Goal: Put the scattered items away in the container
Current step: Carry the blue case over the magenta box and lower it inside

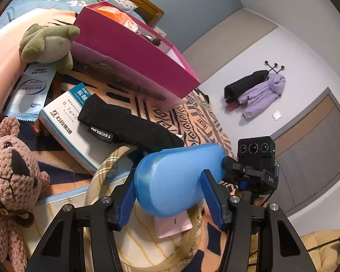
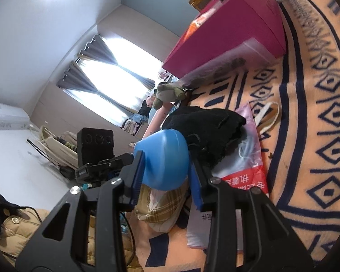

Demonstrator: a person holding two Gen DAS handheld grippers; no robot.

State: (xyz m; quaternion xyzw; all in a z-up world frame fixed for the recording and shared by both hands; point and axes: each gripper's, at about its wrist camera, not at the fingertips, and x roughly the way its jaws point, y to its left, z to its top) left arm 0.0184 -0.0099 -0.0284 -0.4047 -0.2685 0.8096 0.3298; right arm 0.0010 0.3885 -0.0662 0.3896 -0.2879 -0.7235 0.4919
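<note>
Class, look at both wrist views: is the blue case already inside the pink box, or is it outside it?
Outside. The blue case sits between both grippers' fingers, left gripper and right gripper, apart from the pink box.

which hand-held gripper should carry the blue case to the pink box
Both pinch the blue case, one at each end. Right probably: the pink box lies straight ahead of it across open blanket; from the left, a black pouch intervenes.

Bed, orange patterned blanket: magenta box, green plush, medicine box, black pouch.
</note>
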